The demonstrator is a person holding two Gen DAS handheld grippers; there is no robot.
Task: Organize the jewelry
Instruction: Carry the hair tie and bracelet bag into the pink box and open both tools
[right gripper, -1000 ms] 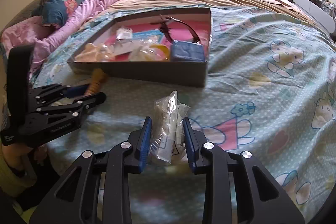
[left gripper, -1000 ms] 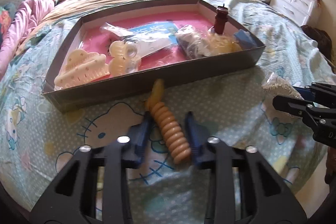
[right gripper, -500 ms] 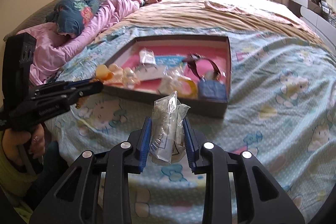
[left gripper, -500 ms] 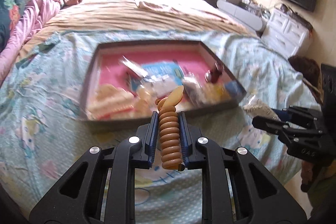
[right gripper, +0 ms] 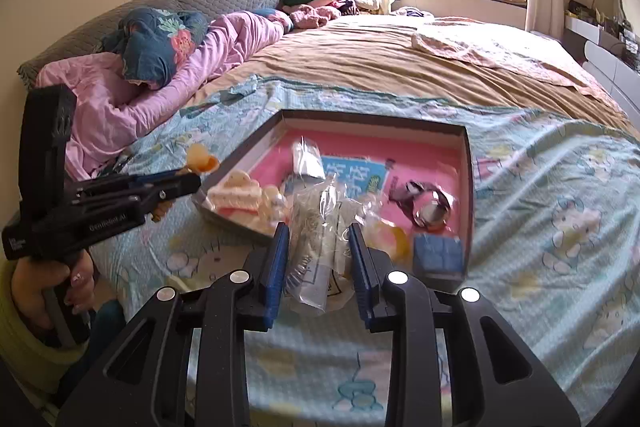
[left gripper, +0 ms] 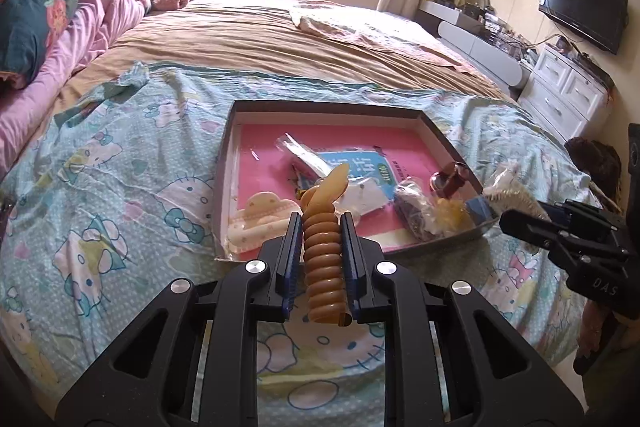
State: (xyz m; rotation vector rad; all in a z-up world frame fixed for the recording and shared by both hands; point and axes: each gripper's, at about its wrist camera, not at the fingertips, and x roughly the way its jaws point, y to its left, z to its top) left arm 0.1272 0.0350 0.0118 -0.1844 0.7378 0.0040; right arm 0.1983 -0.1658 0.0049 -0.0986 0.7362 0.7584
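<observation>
Both tongs have risen off the bed point(left gripper: 100, 187) since the earlier frames, each with its load. Landmark is the shallow tray point(left gripper: 224, 187) on the cartoon sheet, which has wide bare fabric on its left and right. Left tongs point(left gripper: 320, 247) have just closed and grip the amber spiral hair clip point(left gripper: 324, 259), above the tray's near edge. Right tongs point(right gripper: 318, 259) are clamped on a clear plastic packet point(right gripper: 316, 251), also over the near edge. Inside the tray lie a cream claw clip point(left gripper: 260, 219) and a watch point(right gripper: 430, 209).
</observation>
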